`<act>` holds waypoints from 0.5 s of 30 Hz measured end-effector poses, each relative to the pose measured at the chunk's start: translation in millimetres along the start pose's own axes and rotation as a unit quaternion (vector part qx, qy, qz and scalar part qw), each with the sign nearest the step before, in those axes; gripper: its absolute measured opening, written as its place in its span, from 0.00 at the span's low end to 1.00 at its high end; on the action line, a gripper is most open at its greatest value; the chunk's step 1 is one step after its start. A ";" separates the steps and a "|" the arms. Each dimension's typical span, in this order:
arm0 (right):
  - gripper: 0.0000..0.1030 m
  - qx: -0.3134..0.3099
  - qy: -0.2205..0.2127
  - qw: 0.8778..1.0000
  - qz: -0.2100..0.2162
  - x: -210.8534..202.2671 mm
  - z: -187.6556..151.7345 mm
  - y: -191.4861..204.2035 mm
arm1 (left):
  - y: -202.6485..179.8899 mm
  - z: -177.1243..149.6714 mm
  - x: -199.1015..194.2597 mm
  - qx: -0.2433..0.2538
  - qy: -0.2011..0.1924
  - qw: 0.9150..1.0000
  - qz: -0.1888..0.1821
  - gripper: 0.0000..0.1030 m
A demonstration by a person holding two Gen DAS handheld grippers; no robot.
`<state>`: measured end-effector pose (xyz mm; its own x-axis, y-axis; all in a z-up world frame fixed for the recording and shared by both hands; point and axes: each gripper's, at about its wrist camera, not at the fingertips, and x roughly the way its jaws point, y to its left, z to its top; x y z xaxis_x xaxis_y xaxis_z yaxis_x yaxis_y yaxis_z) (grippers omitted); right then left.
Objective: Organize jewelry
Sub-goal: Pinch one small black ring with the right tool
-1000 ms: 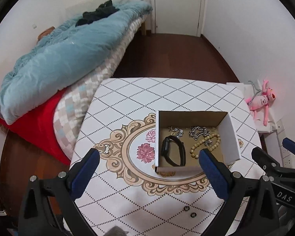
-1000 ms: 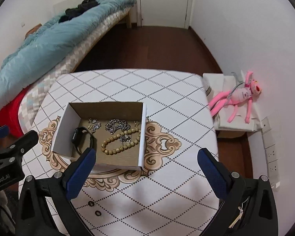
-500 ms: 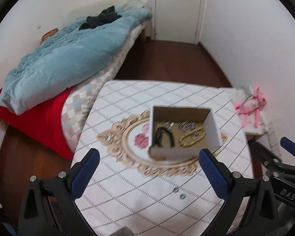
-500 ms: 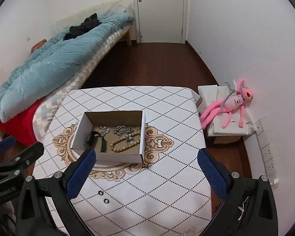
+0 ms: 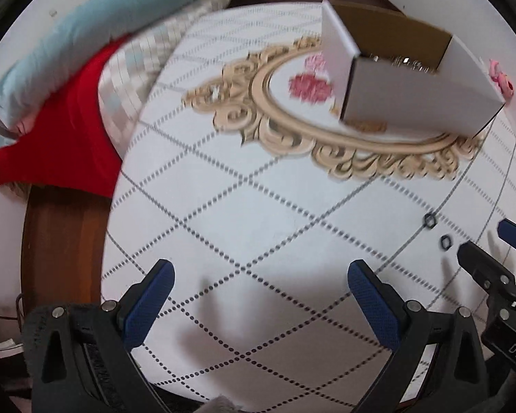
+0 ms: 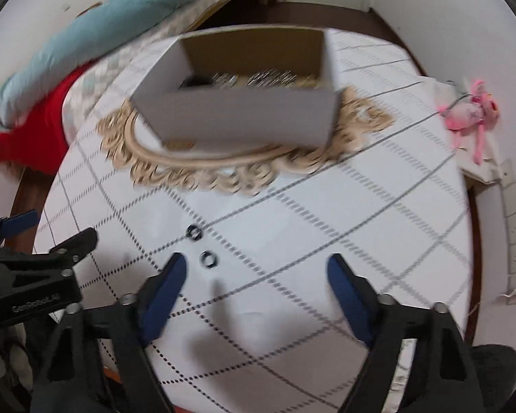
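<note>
A white cardboard box (image 5: 412,99) (image 6: 244,117) with jewelry inside stands on the patterned table (image 5: 258,213) (image 6: 326,213). Two small dark rings lie on the table, one (image 6: 194,232) (image 5: 429,220) farther and one (image 6: 208,259) (image 5: 445,242) nearer. My right gripper (image 6: 256,292) is open and low over the table, its left fingertip just beside the nearer ring. My left gripper (image 5: 258,296) is open and empty over bare table, left of the rings. The right gripper also shows in the left wrist view (image 5: 492,258). Box contents are blurred.
A bed with a blue duvet (image 5: 86,34) and red sheet (image 5: 58,137) lies past the table's left edge. A pink plush toy (image 6: 471,117) lies by the right wall. Brown floor (image 5: 58,247) shows beside the table.
Both grippers have dropped down close to the table top and forward. The box now looks larger and is seen from the side. The rings sit right before the right gripper.
</note>
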<state>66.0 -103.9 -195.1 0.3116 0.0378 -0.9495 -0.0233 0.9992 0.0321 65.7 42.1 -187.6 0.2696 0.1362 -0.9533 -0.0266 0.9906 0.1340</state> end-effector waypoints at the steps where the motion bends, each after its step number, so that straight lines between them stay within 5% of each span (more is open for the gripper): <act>1: 0.72 -0.005 -0.001 1.000 0.002 3.0 -0.2 3.2 | 2.3 -1.8 2.6 -0.002 0.003 1.000 0.000 1.00; 5: 0.58 -0.025 -0.006 1.000 -0.005 13.5 -2.7 19.7 | 11.4 -6.2 8.8 -0.014 0.009 1.000 -0.002 1.00; 12: 0.13 -0.056 -0.026 0.998 -0.032 17.0 -7.0 32.9 | 18.1 -7.8 11.0 -0.024 0.013 1.000 -0.006 1.00; 15: 0.12 -0.050 -0.028 0.998 -0.024 14.2 -7.4 25.8 | 14.0 -2.1 11.3 -0.023 0.011 1.000 -0.010 1.00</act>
<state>62.7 -77.6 -210.1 0.3680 -0.0064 -0.9298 -0.1004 0.9939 -0.0466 66.4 57.5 -197.0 0.2486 0.1151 -0.9617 -0.0648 0.9927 0.1021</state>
